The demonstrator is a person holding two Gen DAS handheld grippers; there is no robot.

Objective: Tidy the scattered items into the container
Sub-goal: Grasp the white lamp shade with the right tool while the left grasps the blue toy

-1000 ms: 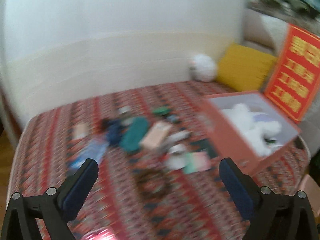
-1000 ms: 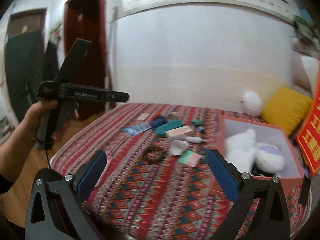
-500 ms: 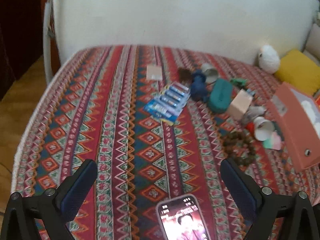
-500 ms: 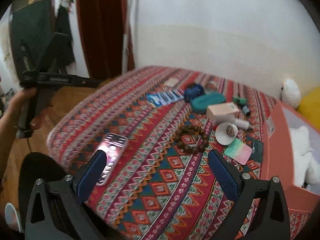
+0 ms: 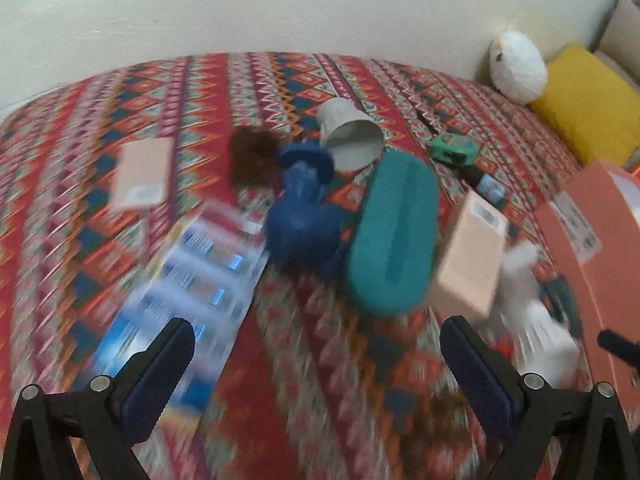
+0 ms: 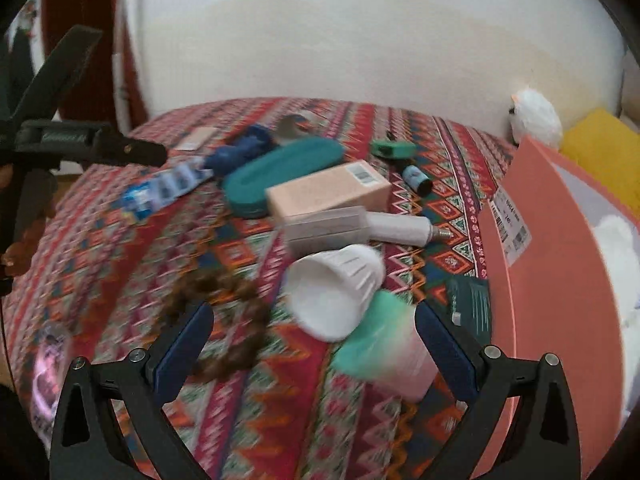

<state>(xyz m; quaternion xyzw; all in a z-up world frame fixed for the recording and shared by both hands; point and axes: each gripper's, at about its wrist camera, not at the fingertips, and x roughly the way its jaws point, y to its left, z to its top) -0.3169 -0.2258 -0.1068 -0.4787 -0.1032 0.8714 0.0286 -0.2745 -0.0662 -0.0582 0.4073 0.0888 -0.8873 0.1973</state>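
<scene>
Both tongs stand wide apart and hold nothing: the right gripper (image 6: 314,344) hovers low over the patterned bedspread (image 6: 256,432) with a white cup (image 6: 332,292) lying on its side between and just beyond its fingers, a brown bead bracelet (image 6: 224,320) by the left finger and a green-and-pink card (image 6: 384,344) by the right one. Crowding is the main risk, I think; closing on the cup could catch the card or drag the beads, and a tipped cup may roll out of a pinch on soft bedding. Behind it a pink carton (image 6: 328,192) leans on a clear pack with a white tube (image 6: 360,226), so a nudge could tumble them. Further back lie a teal case (image 6: 280,168) and a blue toy (image 6: 240,152). The left gripper (image 5: 318,364) hangs over a blister pack of batteries (image 5: 192,276), which is flat and may slip from the fingers. Blur in both views suggests fast motion, which makes a mistimed close likelier. The orange box (image 6: 552,264), the container, sits at the right edge with white plush already inside; its near wall stands tall, so a low carry could knock against it
</scene>
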